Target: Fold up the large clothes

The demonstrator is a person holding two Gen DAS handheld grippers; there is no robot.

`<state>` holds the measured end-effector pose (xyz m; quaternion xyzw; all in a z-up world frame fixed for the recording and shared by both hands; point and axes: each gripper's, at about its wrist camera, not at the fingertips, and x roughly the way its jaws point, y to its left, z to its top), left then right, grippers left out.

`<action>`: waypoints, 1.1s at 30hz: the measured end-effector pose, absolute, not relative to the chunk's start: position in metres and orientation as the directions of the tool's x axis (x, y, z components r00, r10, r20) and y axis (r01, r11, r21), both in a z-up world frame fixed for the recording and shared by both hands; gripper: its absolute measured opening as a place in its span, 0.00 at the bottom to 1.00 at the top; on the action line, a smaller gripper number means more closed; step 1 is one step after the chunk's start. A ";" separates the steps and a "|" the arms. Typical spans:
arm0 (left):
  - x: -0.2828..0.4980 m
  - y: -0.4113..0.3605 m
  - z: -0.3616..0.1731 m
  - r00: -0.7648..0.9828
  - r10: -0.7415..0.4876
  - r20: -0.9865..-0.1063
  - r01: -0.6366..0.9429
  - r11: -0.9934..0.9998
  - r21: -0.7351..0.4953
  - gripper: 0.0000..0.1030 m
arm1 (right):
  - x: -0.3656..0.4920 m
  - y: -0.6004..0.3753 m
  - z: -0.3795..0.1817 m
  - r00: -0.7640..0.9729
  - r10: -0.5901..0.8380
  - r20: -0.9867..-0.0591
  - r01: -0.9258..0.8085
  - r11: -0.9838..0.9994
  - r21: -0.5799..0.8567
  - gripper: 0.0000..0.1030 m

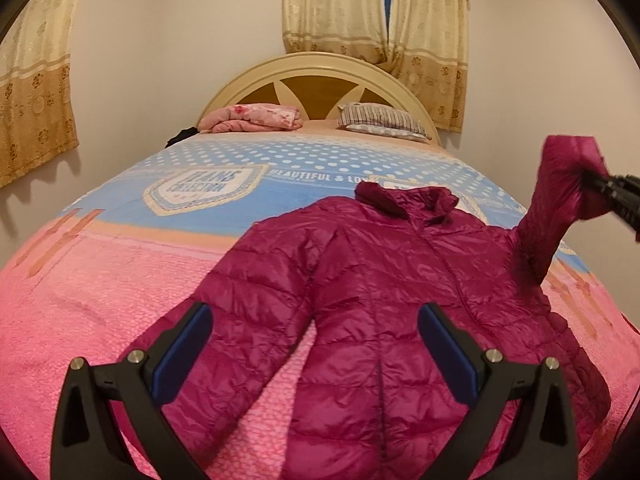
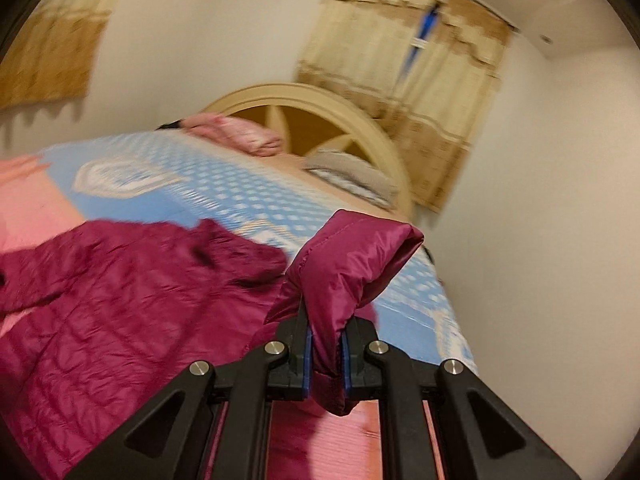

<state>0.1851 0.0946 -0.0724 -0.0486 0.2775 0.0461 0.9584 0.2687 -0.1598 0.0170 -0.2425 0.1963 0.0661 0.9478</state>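
The bed (image 1: 100,280) carries my jacket (image 1: 360,280), spread face up near its foot edge. My right gripper (image 2: 325,344) has its fingers clenched on the sleeve cuff (image 2: 352,256), lifted; I'd carry it flat across the chest. My left gripper (image 1: 316,344) hovers released above the hem.

Both wrist views low over bed (image 1: 100,280), facing headboard (image 1: 316,80), right view rolled

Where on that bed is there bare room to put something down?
Bare: the pink bedspread beside the jacket, and the blue dotted stretch between its collar and the pillows. Crowded: by the headboard, with the pink folded quilt and striped pillow.
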 end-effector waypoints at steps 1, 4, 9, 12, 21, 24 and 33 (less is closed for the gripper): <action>0.186 0.096 -0.072 0.841 0.065 -0.536 -0.119 0.991 -0.067 1.00 | 0.269 -0.150 0.010 0.909 0.051 -0.414 -0.252 0.859 -0.447 0.10; 0.190 0.102 -0.070 0.841 0.075 -0.536 -0.130 0.989 -0.065 1.00 | 0.270 -0.126 -0.014 0.891 0.090 -0.444 -0.320 0.820 -0.475 0.10; 0.199 0.107 -0.069 0.839 0.091 -0.537 -0.139 0.989 -0.050 1.00 | 0.281 -0.093 -0.051 0.848 0.128 -0.514 -0.391 0.806 -0.444 0.10; 0.205 0.106 -0.068 0.837 0.098 -0.539 -0.139 0.990 -0.035 1.00 | 0.294 -0.083 -0.071 0.819 0.138 -0.557 -0.410 0.820 -0.400 0.10; 0.219 0.110 -0.064 0.838 0.138 -0.529 -0.168 0.986 -0.008 1.00 | 0.305 -0.054 -0.110 0.753 0.201 -0.627 -0.467 0.835 -0.293 0.39; 0.222 0.112 -0.058 0.840 0.167 -0.516 -0.194 0.981 0.002 1.00 | 0.291 -0.048 -0.109 0.697 0.322 -0.641 -0.561 0.802 -0.206 0.70; 0.243 0.079 -0.045 0.862 0.123 -0.491 -0.135 0.991 0.012 1.00 | 0.280 -0.108 -0.067 0.694 0.421 -0.584 -0.514 0.858 0.007 0.69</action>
